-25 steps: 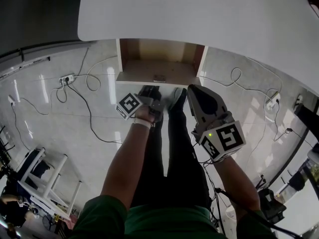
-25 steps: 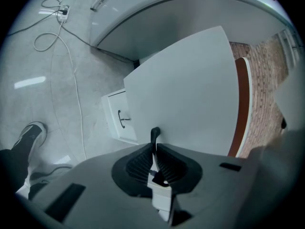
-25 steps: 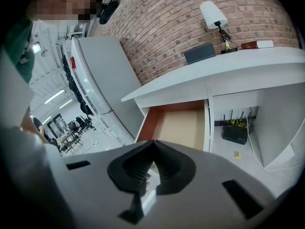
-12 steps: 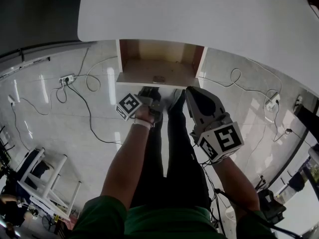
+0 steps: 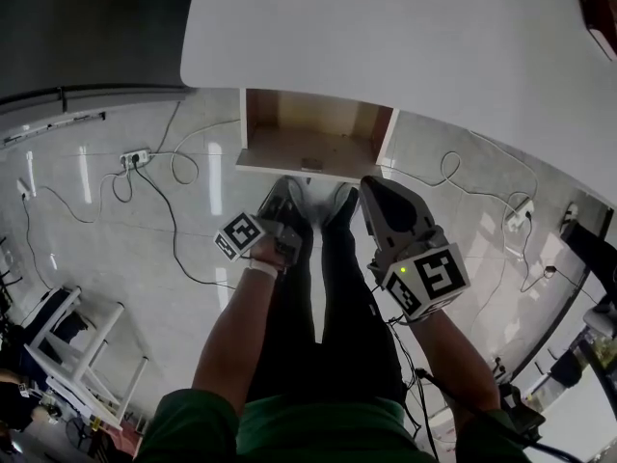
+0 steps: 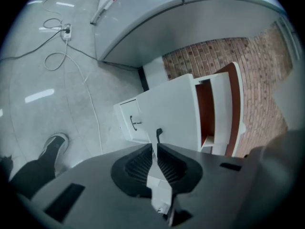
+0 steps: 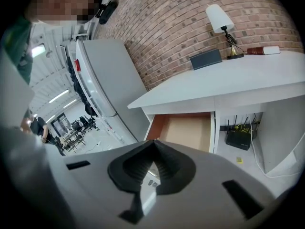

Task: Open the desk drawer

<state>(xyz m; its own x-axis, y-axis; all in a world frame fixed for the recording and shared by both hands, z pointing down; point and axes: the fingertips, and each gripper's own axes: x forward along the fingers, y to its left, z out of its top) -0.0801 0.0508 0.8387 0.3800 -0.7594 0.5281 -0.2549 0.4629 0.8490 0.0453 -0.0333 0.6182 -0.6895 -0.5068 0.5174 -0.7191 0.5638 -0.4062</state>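
The drawer (image 5: 313, 148) stands pulled out under the white bench (image 5: 415, 37). The left claw (image 6: 155, 146) and right claw (image 7: 153, 142) are pressed together, empty, apart from it. The person's legs (image 5: 328, 287) just below could bump the unheld drawer.

The head view looks steeply down on the bench (image 5: 405, 37); the left gripper view and the right gripper view face its drawer (image 5: 308, 150) from near.
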